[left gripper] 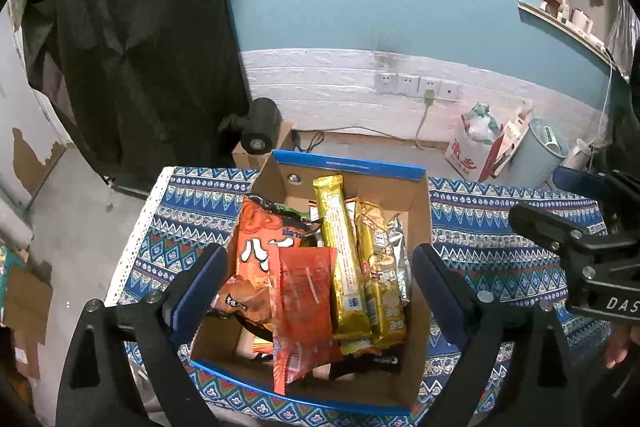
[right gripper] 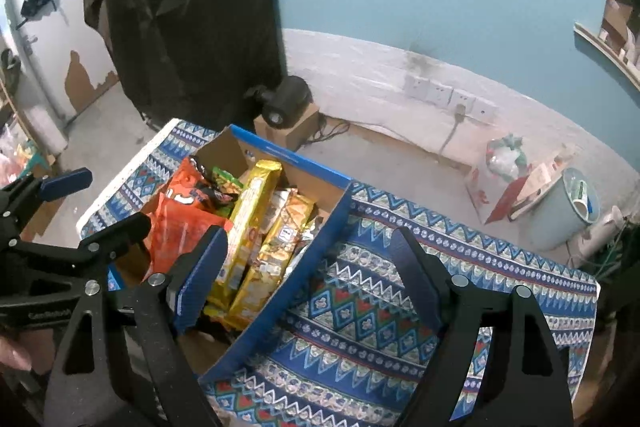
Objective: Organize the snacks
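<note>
A cardboard box with blue rims (left gripper: 420, 203) (right gripper: 320, 239) stands on the patterned cloth and holds several snack packs: an orange bag (left gripper: 260, 255) (right gripper: 180, 203), a red packet (left gripper: 306, 311), a long gold pack (left gripper: 340, 247) (right gripper: 252, 215) and an orange-gold pack (left gripper: 378, 267) (right gripper: 280, 247). My left gripper (left gripper: 320, 271) is open and empty, its fingers spread wide above the box's two sides. My right gripper (right gripper: 308, 259) is open and empty over the box's right wall. Each gripper shows at the edge of the other's view.
The blue patterned tablecloth (left gripper: 500, 227) (right gripper: 400, 287) covers the table. Behind on the floor are a black cylinder device on a carton (left gripper: 260, 131), a white bag (left gripper: 476, 143), a pale bin (left gripper: 540, 151), wall sockets and a cable. A dark cloth (left gripper: 140, 27) hangs at the left.
</note>
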The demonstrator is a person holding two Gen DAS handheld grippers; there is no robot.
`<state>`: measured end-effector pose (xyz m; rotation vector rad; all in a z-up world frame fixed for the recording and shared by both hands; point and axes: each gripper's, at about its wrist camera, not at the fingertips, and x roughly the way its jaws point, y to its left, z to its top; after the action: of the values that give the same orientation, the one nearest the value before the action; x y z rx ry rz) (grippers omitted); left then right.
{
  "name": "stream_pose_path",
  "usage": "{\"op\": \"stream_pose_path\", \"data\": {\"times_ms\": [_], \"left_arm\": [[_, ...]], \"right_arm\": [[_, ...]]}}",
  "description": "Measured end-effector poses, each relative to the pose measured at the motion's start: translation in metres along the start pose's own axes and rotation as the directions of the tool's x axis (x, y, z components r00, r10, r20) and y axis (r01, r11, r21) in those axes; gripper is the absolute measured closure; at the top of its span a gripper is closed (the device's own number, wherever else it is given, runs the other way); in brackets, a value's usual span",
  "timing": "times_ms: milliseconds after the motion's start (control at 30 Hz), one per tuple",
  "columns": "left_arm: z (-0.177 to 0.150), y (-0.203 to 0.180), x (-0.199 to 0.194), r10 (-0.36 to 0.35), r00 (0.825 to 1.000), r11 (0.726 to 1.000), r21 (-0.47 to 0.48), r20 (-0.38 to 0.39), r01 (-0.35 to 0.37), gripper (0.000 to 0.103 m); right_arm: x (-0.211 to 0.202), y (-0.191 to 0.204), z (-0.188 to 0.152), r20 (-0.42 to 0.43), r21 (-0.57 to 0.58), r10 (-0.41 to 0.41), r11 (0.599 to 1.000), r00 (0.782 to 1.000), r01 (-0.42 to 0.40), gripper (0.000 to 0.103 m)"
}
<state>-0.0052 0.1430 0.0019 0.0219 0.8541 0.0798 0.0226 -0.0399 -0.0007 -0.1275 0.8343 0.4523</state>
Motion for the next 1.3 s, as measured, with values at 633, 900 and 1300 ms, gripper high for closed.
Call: {"op": "stream_pose_path", "data": {"times_ms": [633, 900, 1300], "left_arm": [[0.002, -0.011, 0.001, 0.012, 1.000, 1.000, 0.021, 0.007, -0.012, 0.002], [0.002, -0.013, 0.003, 0.014, 1.000, 1.000, 0.019, -0.011, -0.014, 0.002], [0.001, -0.014, 0.003, 0.021, 1.000, 1.000, 0.023, -0.023, -0.020, 0.002]], "right_arm": [[0.001, -0.014, -0.010, -0.017, 0.002, -0.016, 1.000, 1.000, 0.016, 0.021], [0.002, -0.017, -0.011, -0.021, 0.006, -0.015, 1.000, 1.000, 0.015, 0.021], [0.002, -0.019, -0.014, -0.026, 0.003, -0.019, 1.000, 0.999, 0.019, 0.021]]}}
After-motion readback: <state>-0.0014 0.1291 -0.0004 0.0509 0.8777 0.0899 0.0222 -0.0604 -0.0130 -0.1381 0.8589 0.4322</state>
